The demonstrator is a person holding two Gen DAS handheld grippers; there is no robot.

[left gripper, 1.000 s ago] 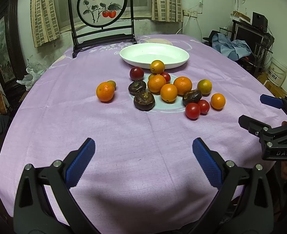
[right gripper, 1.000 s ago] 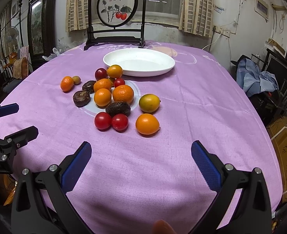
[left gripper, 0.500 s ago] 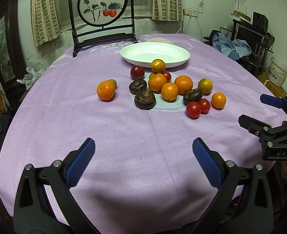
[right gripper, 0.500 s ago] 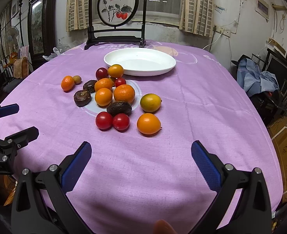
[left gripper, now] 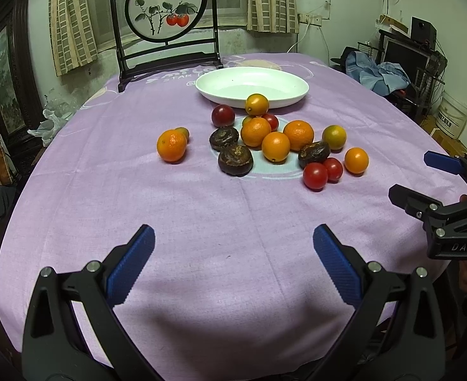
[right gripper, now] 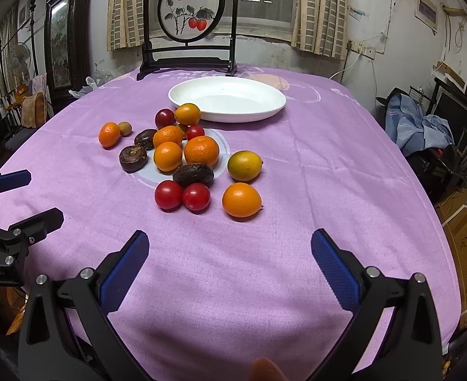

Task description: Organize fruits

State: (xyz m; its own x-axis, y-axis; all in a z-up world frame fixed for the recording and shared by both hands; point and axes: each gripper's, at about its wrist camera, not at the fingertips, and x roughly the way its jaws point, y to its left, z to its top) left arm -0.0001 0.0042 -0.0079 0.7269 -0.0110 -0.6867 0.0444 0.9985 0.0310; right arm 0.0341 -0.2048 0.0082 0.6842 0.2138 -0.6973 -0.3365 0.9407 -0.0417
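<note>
Fingers of both left gripper (left gripper: 233, 260) and right gripper (right gripper: 230, 258) spread wide, empty; oval white plate (right gripper: 258, 112) lay long axis crosswise beyond the piled fruits (right gripper: 185, 155).

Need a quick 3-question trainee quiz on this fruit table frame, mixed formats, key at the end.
1. True or false: the white plate already holds fruit.
2. Multiple choice: in the right wrist view, which fruit lies nearest the right gripper? A) orange citrus B) dark wrinkled fruit C) green-yellow citrus
3. Fill in: both the right gripper and the left gripper are ____ and hold nothing.

Key: 1 false, the plate is bare and all fruit lies on the purple tablecloth. 2 A. 3 open.
</note>
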